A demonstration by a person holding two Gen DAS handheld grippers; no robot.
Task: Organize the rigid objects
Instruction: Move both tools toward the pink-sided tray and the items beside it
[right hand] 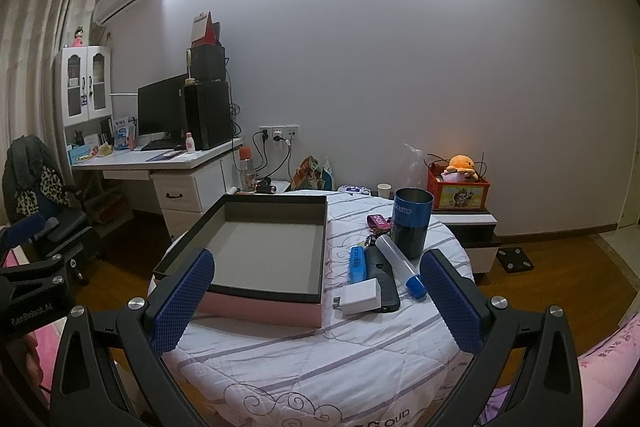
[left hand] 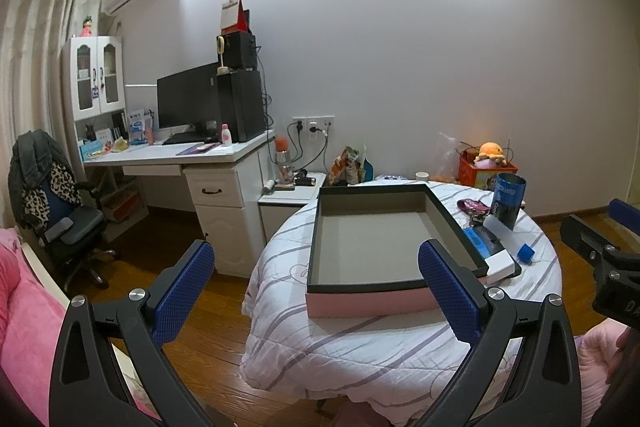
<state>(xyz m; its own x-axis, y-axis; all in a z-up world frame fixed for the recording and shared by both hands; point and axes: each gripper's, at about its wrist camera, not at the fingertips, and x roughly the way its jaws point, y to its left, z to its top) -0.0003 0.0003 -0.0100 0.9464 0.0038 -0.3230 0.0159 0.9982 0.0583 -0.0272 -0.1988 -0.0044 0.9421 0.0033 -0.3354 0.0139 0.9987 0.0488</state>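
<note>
An empty pink box with a black rim point(left hand: 400, 299) point(right hand: 264, 307) sits on a round table covered by a striped cloth point(left hand: 360, 351) point(right hand: 320, 355). To its right lie a white charger point(right hand: 360, 296), a black remote point(right hand: 386, 283), a blue flat case point(right hand: 357, 264), a clear tube with a blue cap point(right hand: 400, 263), a dark blue cup point(right hand: 411, 223) point(left hand: 509, 201) and a purple tag with keys point(right hand: 378, 222). My left gripper point(left hand: 320, 291) is open and empty before the box. My right gripper point(right hand: 316, 303) is open and empty, in front of the box and items.
A white desk point(left hand: 208, 155) with monitor and computer stands at the left, an office chair point(left hand: 68, 219) beside it. A nightstand with a red box and orange plush point(right hand: 458, 183) stands behind the table. A pink bed edge point(left hand: 24, 307) is at lower left. The floor is wood.
</note>
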